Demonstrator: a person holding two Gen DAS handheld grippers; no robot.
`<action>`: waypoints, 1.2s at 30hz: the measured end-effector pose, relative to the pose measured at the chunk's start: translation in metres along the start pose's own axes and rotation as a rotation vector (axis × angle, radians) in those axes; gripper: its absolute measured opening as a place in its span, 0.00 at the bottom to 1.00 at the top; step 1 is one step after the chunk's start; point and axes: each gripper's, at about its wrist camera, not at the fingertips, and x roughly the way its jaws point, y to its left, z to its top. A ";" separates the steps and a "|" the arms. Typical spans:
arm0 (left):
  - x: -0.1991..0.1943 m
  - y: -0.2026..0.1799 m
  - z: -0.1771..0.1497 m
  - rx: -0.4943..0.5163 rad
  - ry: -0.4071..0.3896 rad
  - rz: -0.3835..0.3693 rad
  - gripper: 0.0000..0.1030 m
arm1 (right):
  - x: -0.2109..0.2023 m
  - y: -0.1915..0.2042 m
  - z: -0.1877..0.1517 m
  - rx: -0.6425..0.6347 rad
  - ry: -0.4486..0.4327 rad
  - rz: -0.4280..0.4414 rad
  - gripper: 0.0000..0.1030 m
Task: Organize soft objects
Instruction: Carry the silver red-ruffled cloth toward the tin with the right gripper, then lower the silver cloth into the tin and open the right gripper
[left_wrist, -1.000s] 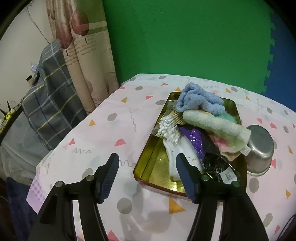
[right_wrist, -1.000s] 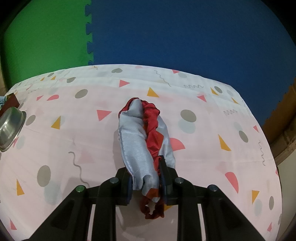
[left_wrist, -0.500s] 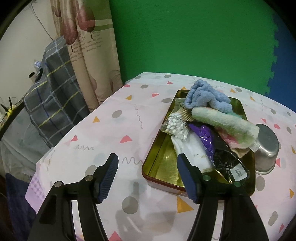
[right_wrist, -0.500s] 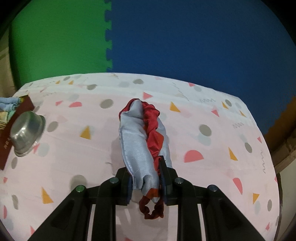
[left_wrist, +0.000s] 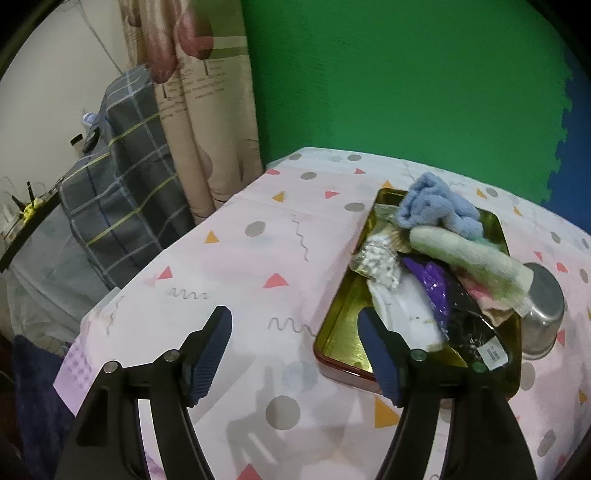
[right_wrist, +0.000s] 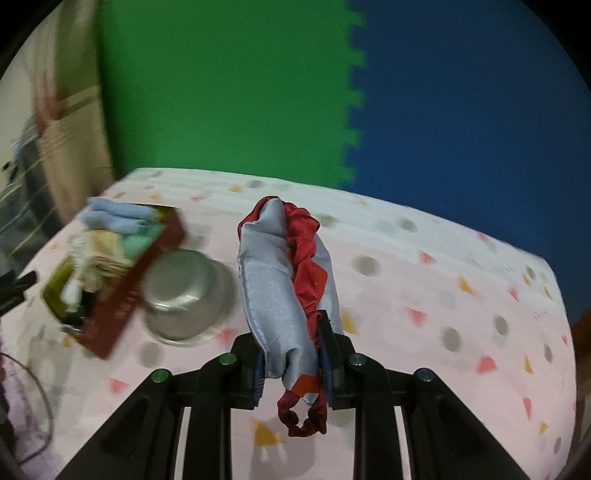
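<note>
Scrunchie (right_wrist: 291, 295) of grey and red satin (its frilled red end dangling below the pads) is clamped in my right gripper (right_wrist: 293, 363), lifted clear of the patterned tablecloth (right_wrist: 424, 280) beside the steel bowl (right_wrist: 184, 295). My left gripper (left_wrist: 295, 354) hangs with nothing between its jaws, which are opening, at the near corner of the gold tin (left_wrist: 343, 336) heaped with the blue towel (left_wrist: 436, 210), green towel (left_wrist: 469, 254) and cotton swabs (left_wrist: 380, 258).
</note>
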 end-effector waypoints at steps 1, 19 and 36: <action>0.000 0.003 0.001 -0.009 0.000 0.002 0.66 | -0.001 0.011 0.004 -0.015 -0.005 0.019 0.23; 0.004 0.056 0.010 -0.112 0.029 0.108 0.72 | 0.023 0.204 0.039 -0.213 0.025 0.344 0.23; 0.013 0.066 0.010 -0.145 0.055 0.082 0.72 | 0.087 0.266 0.028 -0.256 0.135 0.324 0.25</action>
